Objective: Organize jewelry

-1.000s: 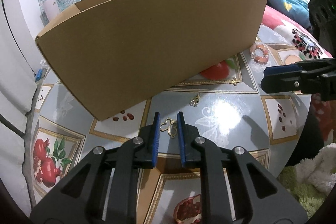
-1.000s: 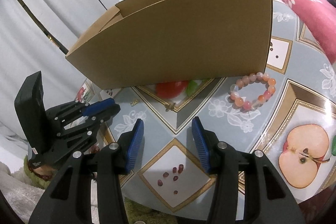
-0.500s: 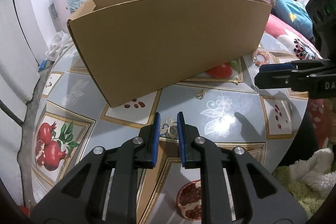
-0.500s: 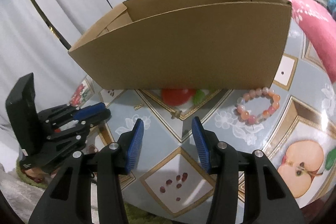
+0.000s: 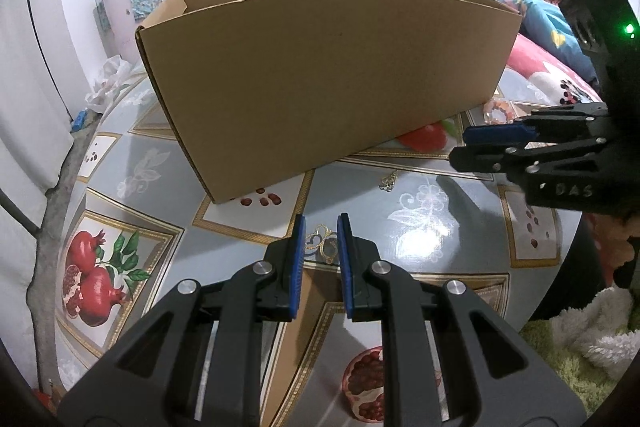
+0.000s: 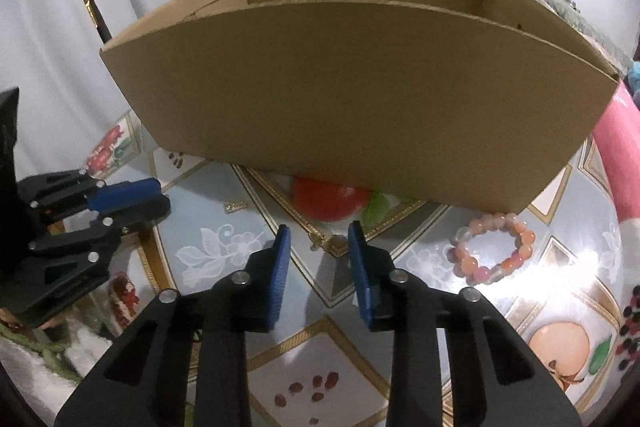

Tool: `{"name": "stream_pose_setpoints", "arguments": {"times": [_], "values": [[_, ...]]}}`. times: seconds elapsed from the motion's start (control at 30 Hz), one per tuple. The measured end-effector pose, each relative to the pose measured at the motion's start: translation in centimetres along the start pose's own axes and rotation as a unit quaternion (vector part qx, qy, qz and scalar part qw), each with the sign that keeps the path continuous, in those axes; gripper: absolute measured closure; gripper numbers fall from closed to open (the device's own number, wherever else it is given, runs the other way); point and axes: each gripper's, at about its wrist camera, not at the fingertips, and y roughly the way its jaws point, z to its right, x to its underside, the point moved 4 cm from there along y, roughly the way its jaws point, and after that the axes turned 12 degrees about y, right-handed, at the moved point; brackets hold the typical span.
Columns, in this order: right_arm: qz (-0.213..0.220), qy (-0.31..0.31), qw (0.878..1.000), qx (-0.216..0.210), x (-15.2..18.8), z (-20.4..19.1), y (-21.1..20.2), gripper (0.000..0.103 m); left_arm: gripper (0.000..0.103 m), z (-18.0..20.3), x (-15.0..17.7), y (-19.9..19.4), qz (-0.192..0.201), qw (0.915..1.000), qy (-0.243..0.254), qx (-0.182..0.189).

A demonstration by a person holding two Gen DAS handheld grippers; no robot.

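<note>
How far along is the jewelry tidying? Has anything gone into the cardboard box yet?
The cardboard box hides its inside, so I cannot tell what is done. In hand: the left gripper holds a gold earring, and the right gripper is closing around a small gold piece on the table. Left: a bead bracelet and a small gold pendant.

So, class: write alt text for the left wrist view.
A hand-held gripper grips a gold filigree earring above a fruit-patterned table, before an open cardboard box. The other hand-held gripper enters from the right.
</note>
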Motion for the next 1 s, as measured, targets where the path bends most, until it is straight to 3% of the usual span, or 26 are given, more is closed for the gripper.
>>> {"name": "stream_pose_setpoints", "arguments": {"times": [0.13, 0.23, 0.53, 0.6, 1.0], "values": [[0.002, -0.011, 1.0, 0.013, 0.0, -0.5, 0.5, 0.081, 0.088, 0.0, 0.0, 0.1, -0.001, 1.0, 0.0, 0.001], [0.001, -0.018, 1.0, 0.013, 0.1, -0.8, 0.5, 0.09, 0.088, 0.0, -0.1, 0.1, -0.001, 1.0, -0.001, 0.002], [0.003, -0.008, 1.0, 0.002, 0.1, -0.8, 0.5, 0.091, 0.088, -0.3, 0.1, 0.4, -0.003, 1.0, -0.003, 0.001], [0.002, -0.005, 1.0, -0.003, 0.1, -0.8, 0.6, 0.1, 0.088, -0.4, 0.1, 0.3, -0.002, 1.0, -0.003, 0.0], [-0.009, -0.001, 1.0, -0.026, 0.7, 0.3, -1.3, 0.099, 0.088, -0.4, 0.0, -0.1, 0.0, 1.0, 0.001, -0.004]]}}
